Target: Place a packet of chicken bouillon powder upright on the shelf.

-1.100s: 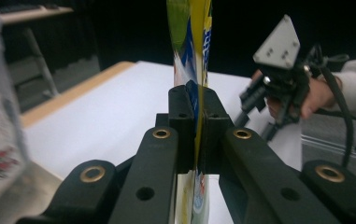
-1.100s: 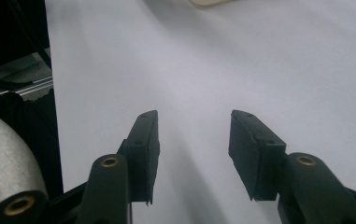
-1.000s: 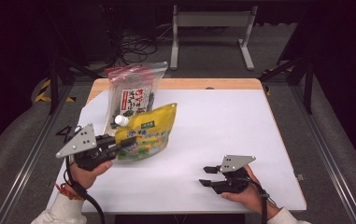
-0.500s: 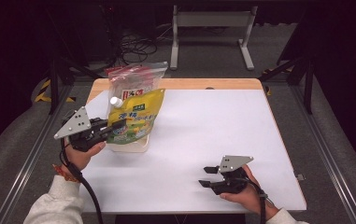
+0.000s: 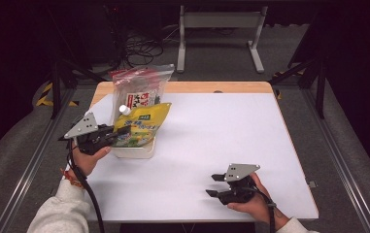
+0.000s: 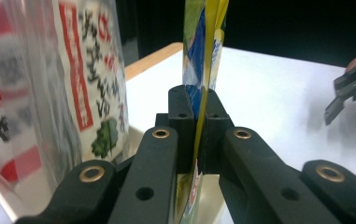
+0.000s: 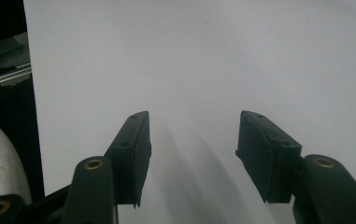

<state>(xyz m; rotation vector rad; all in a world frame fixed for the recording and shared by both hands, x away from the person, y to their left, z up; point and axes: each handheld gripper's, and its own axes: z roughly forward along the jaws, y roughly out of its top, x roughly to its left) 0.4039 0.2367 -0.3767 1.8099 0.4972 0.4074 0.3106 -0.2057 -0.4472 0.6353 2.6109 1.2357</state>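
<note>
My left tool [image 5: 116, 135] pinching yellow pouch [image 5: 141, 125] at flat edge; light, floppy, slick. My right tool [image 5: 215, 185] spread, idle on tabletop [image 5: 221, 126].

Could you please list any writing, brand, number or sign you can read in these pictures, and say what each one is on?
Nothing can be read for certain.
Clear bag: dark East Asian characters on a white and red label, blurred in the left gripper view and too small in the high view.
Yellow pouch, held in the left claw: print too small in the high view, seen edge-on in the left gripper view.
</note>
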